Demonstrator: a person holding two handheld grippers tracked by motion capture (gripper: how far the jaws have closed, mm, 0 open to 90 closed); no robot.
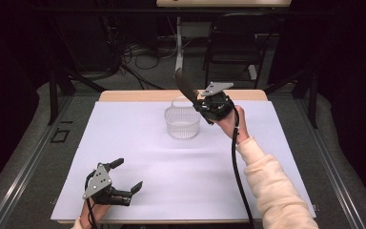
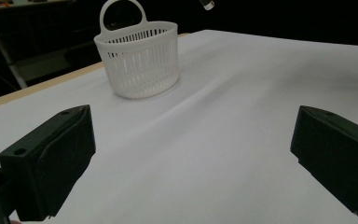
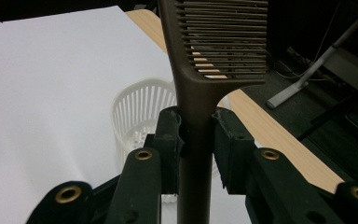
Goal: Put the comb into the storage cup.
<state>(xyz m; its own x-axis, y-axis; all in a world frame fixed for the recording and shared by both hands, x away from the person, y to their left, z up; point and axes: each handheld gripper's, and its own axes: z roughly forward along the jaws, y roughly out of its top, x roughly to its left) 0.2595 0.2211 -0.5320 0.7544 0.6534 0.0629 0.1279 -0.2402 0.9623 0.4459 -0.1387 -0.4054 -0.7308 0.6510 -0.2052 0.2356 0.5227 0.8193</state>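
We hold the brown comb tight in our right gripper — above the white basket near the desk's far edge. Our left gripper sits wide open at the near left corner — nothing in it.

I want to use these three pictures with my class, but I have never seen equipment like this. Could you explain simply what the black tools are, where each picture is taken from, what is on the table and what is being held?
A person sits at a table covered in white, holding a hand-operated gripper in each hand. The high view looks down from above. The other two come from cameras riding on each gripper, looking along its jaws. The left gripper rests near the table's front edge, jaws wide apart with nothing between them. The right gripper is raised by a white slotted basket and clamps the handle of a dark comb, teeth end pointing up.
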